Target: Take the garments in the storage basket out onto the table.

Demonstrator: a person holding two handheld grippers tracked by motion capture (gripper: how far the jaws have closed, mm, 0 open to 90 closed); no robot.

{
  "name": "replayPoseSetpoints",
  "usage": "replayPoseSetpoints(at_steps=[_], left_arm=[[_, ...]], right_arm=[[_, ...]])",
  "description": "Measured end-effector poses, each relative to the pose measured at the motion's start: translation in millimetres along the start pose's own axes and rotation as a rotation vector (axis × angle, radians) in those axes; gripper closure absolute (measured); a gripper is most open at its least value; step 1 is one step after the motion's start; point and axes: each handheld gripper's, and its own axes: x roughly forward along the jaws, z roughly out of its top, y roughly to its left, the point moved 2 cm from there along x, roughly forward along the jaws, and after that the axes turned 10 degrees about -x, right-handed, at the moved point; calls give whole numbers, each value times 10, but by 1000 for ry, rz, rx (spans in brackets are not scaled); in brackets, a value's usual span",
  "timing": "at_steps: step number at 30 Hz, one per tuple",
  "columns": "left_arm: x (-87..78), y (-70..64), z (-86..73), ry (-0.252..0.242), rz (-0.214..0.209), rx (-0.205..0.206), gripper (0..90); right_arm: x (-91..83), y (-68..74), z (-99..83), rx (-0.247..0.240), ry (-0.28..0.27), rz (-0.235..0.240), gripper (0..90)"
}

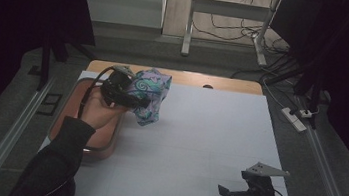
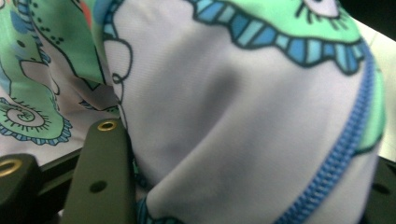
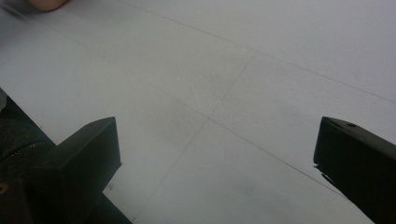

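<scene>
Smooth, stretchy patterned cloth (image 1: 150,94) bunches clamped in the left gripper (image 1: 127,95); right gripper (image 1: 236,192) jaws apart.

— What's carrying everything in front of you?

— Your wooden table (image 1: 224,83), covered almost wholly by a pale grey-white sheet (image 1: 197,141) with faint crease lines; a strip of bare wood shows along the sheet's far edge.

— And what lies directly on it?

— A shallow reddish-brown tray with rounded corners (image 1: 106,142), at the sheet's left edge, under your left forearm. Whether the patterned cloth beside the tray touches the sheet, you can't tell.
</scene>
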Motion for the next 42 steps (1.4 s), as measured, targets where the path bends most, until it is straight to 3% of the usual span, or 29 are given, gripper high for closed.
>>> replayPoseSetpoints(at_steps=[11, 19, 29, 38, 42], left_arm=[[309, -290, 15, 50, -62, 60, 446], [544, -409, -10, 77, -158, 31, 441], [870, -531, -106, 117, -146, 65, 430], [1220, -511, -265, 190, -87, 101, 409], [1376, -494, -349, 209, -53, 138, 390]], right_arm=[[1, -1, -1, 0, 1, 1, 7], [0, -1, -2, 0, 1, 2, 8], [0, 0, -2, 0, 1, 4, 8], [-1, -2, -3, 0, 3, 6, 8], [0, -4, -3, 2, 1, 6, 8]])
